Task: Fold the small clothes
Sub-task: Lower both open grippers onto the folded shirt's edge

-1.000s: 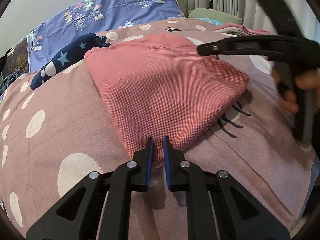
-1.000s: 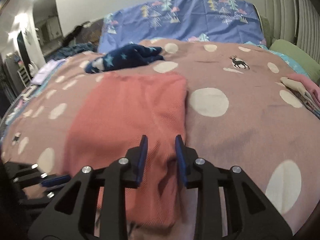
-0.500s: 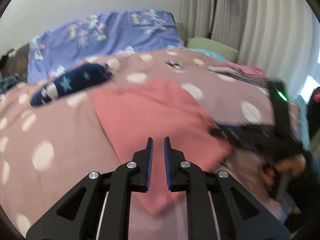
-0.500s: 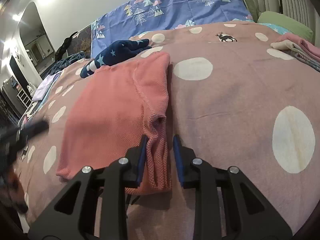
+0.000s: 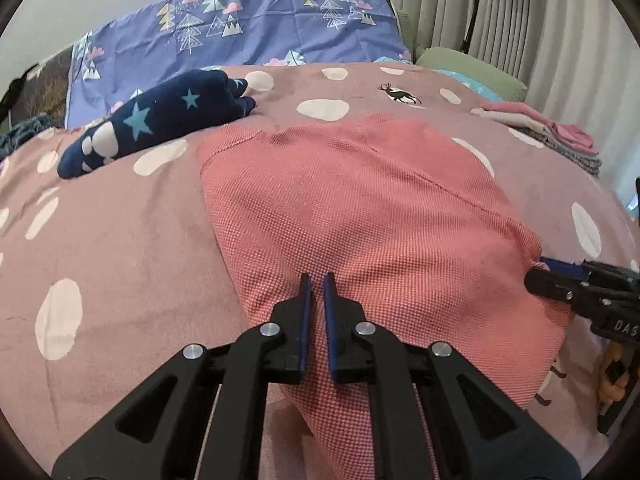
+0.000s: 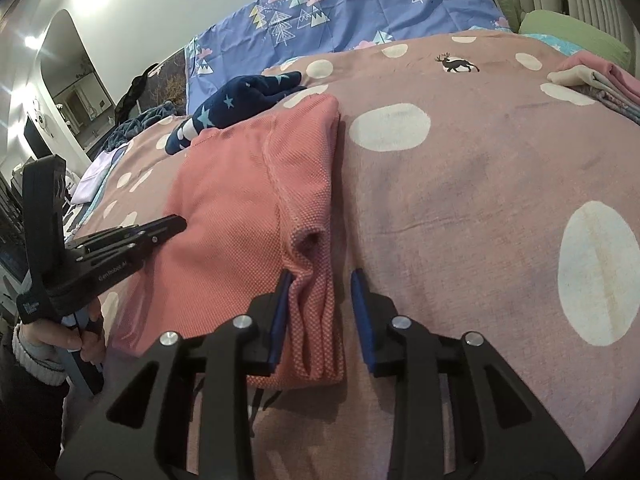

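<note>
A salmon waffle-knit garment (image 5: 360, 208) lies folded flat on the dotted pink bedspread (image 5: 100, 240). My left gripper (image 5: 315, 280) hovers over its near left part, jaws closing to a thin slit with nothing pinched. From the right wrist view its tip (image 6: 178, 222) rests over the garment's (image 6: 240, 184) left edge. My right gripper (image 6: 320, 276) straddles the bunched right fold near the front corner. Its jaws are opening: the left pad (image 6: 280, 312) touches the cloth and the right pad stands clear. The left wrist view shows the right gripper (image 5: 538, 276) at the garment's right edge.
A navy star-print garment (image 5: 160, 120) lies behind the salmon one. A stack of folded clothes (image 5: 552, 132) sits at the far right by a green pillow (image 5: 472, 66). Blue tree-print bedding (image 5: 260, 28) lines the back. A hand (image 6: 80, 340) holds the left gripper's handle.
The left gripper slid from the garment's near corner further over the cloth. The right gripper came down from above the garment to straddle its right fold.
</note>
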